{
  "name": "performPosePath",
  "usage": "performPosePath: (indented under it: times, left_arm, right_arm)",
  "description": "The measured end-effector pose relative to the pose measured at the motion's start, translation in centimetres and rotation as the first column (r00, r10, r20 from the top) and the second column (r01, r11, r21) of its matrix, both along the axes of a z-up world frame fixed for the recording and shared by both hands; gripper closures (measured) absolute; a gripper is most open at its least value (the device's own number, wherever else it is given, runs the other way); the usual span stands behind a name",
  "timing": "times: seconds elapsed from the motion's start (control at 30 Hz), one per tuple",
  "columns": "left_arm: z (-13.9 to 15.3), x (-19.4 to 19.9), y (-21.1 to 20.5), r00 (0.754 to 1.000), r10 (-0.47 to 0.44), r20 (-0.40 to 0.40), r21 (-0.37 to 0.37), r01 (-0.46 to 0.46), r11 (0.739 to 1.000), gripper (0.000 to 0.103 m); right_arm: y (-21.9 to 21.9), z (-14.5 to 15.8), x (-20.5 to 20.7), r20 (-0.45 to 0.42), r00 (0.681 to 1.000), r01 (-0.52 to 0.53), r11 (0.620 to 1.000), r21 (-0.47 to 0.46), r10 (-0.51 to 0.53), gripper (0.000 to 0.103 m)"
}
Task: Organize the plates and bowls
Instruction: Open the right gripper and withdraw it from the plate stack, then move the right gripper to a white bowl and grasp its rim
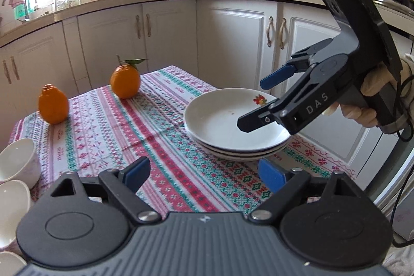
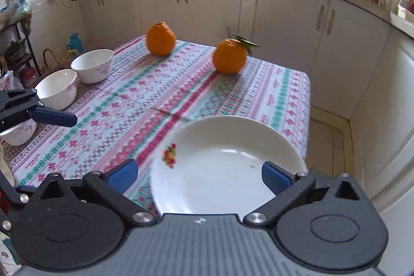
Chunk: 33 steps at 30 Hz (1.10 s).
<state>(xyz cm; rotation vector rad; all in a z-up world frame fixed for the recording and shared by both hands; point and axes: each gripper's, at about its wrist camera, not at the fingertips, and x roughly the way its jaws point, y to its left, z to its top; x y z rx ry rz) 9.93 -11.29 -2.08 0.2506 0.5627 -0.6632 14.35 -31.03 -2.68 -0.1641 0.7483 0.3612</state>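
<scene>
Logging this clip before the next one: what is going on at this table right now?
A person holds tongs in each hand over a table with a patterned cloth. The right tongs hang open above a stack of white plates, gripping nothing. The left tongs are open too, empty, near the table's front edge. The white bowls stand unstacked along one side, and two oranges sit towards the far end. The plates look done; the bowls are not yet gathered.

The tool's body hides the plates' (image 2: 220, 167) near rim.
</scene>
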Motion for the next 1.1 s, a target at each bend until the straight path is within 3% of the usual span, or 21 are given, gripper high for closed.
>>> performPosePath:
  times: [0.2, 0.57, 0.83, 1.1]
  left_arm:
    - [0.9, -2.4, 5.1, 0.993, 0.115, 0.039, 0.011, -0.115, 0.993, 0.012]
    - [0.7, -6.4, 14.3, 0.945, 0.310, 0.100, 0.028, -0.315, 0.949, 0.012]
    - [-1.1, -7.3, 19.1, 0.907, 0.413, 0.088, 0.019, -0.416, 0.909, 0.012]
    - [-3.5, -5.9, 21.4, 0.903, 0.428, 0.021, 0.027, -0.429, 0.903, 0.012]
  right_arm:
    - [6.1, -0.2, -1.4, 0.049, 0.997, -0.061, 0.997, -0.051, 0.063, 0.000]
    - [15.6, 0.8, -1.7, 0.066, 0.971, -0.233, 0.972, 0.017, 0.231, 0.000]
    - [21.9, 0.7, -1.2, 0.043, 0.936, -0.352, 0.934, 0.058, 0.350, 0.000]
    - [26.1, -0.2, -0.7, 0.001, 0.900, -0.434, 0.895, 0.105, 0.436, 0.000]
